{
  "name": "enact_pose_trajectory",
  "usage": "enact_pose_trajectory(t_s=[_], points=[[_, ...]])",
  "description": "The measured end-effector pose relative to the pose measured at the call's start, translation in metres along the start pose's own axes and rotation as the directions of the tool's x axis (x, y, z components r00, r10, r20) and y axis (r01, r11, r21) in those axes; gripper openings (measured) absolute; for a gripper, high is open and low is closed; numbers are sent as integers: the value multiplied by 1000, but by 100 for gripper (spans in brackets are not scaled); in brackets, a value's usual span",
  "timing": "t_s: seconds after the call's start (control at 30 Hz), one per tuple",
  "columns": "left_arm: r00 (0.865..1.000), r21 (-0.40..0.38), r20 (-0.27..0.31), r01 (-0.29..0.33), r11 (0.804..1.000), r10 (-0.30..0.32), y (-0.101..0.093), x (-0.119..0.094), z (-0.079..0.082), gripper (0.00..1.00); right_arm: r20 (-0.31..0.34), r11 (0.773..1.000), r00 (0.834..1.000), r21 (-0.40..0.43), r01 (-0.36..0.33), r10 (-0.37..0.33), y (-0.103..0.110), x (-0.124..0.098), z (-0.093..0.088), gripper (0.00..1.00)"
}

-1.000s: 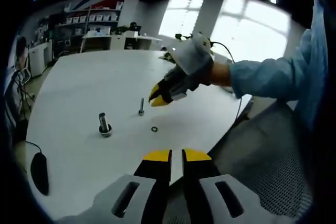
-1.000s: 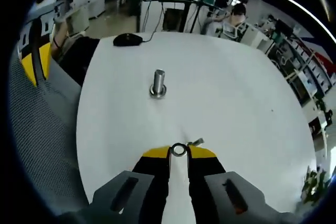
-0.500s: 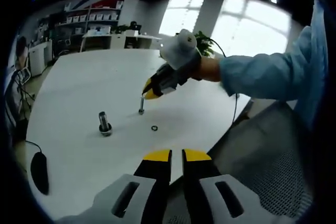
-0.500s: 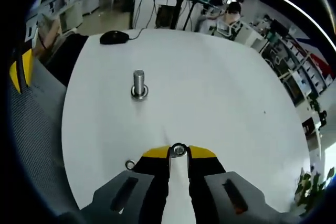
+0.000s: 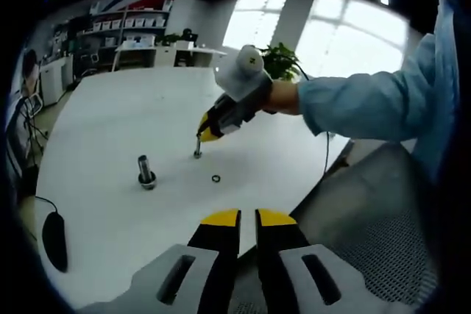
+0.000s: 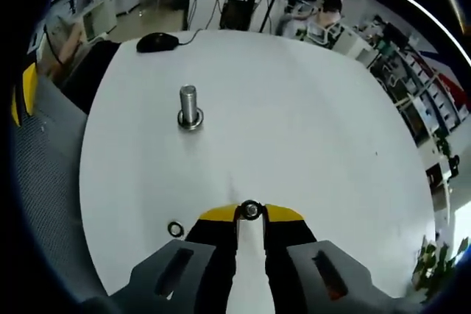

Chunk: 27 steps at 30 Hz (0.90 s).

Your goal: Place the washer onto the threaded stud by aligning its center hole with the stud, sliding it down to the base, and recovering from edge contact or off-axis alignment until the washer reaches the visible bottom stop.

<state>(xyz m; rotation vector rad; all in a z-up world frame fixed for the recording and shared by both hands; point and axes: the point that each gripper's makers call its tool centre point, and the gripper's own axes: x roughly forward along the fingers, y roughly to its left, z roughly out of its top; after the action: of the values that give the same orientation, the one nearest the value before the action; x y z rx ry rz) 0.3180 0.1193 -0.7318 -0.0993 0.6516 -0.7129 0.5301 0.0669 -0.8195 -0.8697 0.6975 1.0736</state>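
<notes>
**A:** On the white round table (image 6: 309, 123), where does the washer sit?

**B:** Pinched between the yellow tips of my right gripper (image 6: 250, 212). The washer (image 6: 251, 210) is a small ring seen at 6 o'clock in the right gripper view. In the left gripper view those same tips hang right at the top of the thin threaded stud (image 5: 197, 148); whether they touch it, I cannot tell.

**A:** And the left gripper?

**B:** My left gripper (image 5: 248, 217) holds nothing, its jaws nearly together, over the table's near edge.

**A:** Other parts?

**B:** A second washer (image 6: 175, 229) lies flat at 8 o'clock of my right tips. A thick bolt (image 6: 189, 107) stands upright at 11 o'clock, well apart. A black mouse (image 6: 157, 41) lies beyond it.
</notes>
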Motion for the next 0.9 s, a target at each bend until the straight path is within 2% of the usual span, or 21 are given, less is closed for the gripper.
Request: enact_pose_trajectory(t_s=[0.33, 0.53, 0.9], points=[[1000, 3, -4, 4, 1000, -4, -1, 0, -1, 5, -18, 1000, 1000, 4, 2, -2, 6, 0, -8, 17], [1000, 4, -3, 4, 1000, -4, -1, 0, -1, 5, -44, 999, 999, 50, 8, -6, 8, -1, -21, 17], [1000, 7, -6, 3, 1000, -3, -1, 0, -1, 5, -58, 995, 995, 56, -78, 81, 45, 6, -34, 17]])
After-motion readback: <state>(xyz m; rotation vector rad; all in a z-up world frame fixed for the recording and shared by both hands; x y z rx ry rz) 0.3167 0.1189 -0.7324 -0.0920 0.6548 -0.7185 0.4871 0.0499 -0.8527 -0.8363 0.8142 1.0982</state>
